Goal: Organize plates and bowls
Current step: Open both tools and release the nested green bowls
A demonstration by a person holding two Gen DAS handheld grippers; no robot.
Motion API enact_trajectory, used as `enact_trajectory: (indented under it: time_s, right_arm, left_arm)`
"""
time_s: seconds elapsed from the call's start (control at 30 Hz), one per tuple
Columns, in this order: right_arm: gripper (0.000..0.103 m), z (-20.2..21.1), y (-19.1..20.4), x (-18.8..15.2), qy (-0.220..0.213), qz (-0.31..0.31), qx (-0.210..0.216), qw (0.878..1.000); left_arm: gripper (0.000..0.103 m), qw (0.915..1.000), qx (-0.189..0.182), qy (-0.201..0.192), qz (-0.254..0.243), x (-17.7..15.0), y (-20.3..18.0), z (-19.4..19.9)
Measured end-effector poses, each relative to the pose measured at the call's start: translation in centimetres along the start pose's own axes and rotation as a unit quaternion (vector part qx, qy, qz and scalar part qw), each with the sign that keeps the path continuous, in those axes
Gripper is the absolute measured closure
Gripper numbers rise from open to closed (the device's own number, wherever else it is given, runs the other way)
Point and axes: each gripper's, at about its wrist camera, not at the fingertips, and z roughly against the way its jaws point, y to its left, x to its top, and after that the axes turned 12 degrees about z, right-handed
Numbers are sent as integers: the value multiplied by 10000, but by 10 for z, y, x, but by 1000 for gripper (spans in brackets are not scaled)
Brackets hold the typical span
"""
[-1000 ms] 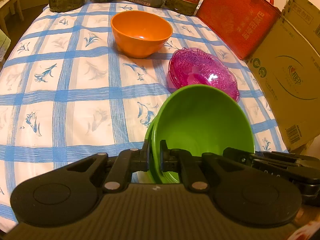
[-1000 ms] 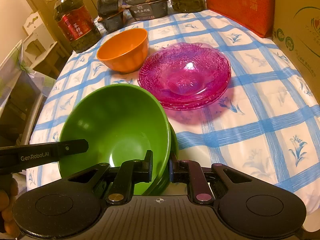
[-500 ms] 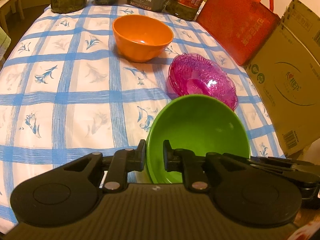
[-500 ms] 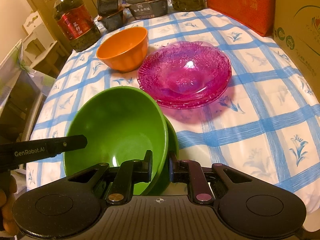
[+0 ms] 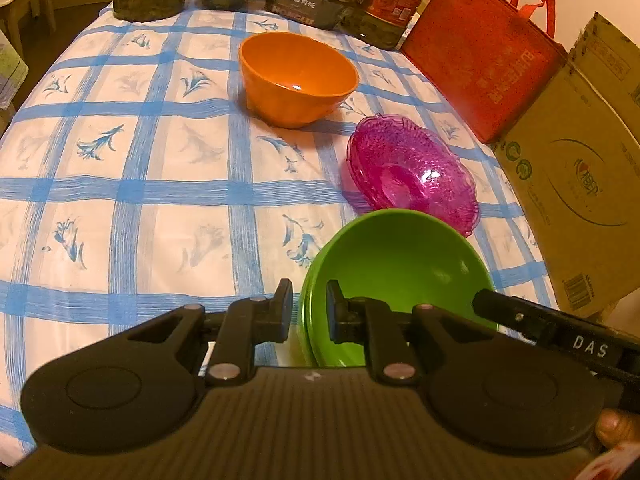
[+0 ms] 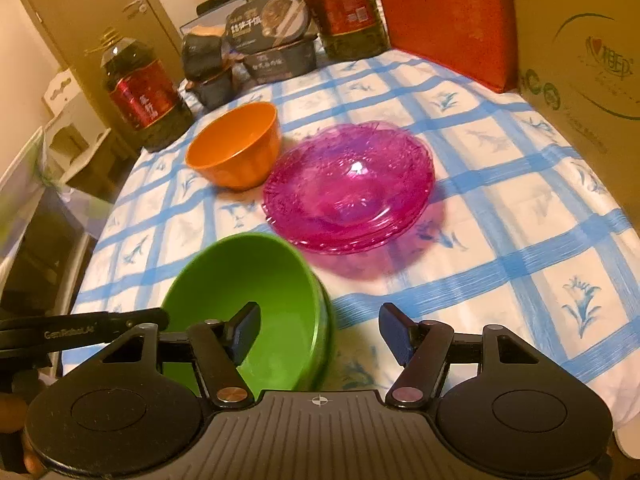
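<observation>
I had the left gripper [image 5: 307, 312] pinching the near-left rim of the green bowls [image 5: 400, 276], one pad inside the wall and one outside, at about 6 o'clock in its own view. The bowls sat nested, a second green rim showing just under the top one, resting on the checked tablecloth [image 5: 160, 200] near the table's front edge.

The right gripper [image 6: 320, 334] had just been opening. Its jaws stood spread wide, and the bowls' right rim lay between them without either pad pressing on it: the left pad hung over the bowl's hollow, the right pad was clear over the cloth. So I judged the right side had let go while the left kept its hold.

The relation I was watching was where the next piece lay. From the right gripper, the pink plates [image 6: 348, 192] sat at about 12 o'clock, just beyond the green bowls and close to them, stacked flat. The orange bowl [image 6: 236, 146] sat at about 11 o'clock, farther back and touching or nearly touching the plates' left edge. From the left gripper, that bowl lay at 12 o'clock and the plates at 1 o'clock.

Being free and facing the plates squarely, the right hand seemed better placed for whatever I reached for next. The orange bowl, round and upright, offered no preferred axis; any rim point would serve.
</observation>
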Motion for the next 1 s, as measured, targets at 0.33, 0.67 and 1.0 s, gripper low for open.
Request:
enact_trajectory:
  time_s: [0.33, 0.67, 1.0]
  right_arm:
    - [98, -12, -1, 5, 78, 156, 27, 9998]
    - [97, -14, -9, 3, 201, -139, 113, 9996]
    - [59, 0, 2, -3, 287, 16, 84, 9996]
  left_arm:
    - [89, 10000, -30, -2, 37, 2, 1, -1]
    - [89, 9999, -43, -3, 91, -1, 4, 1]
    - [81, 10000, 1, -45, 70, -5, 9, 14]
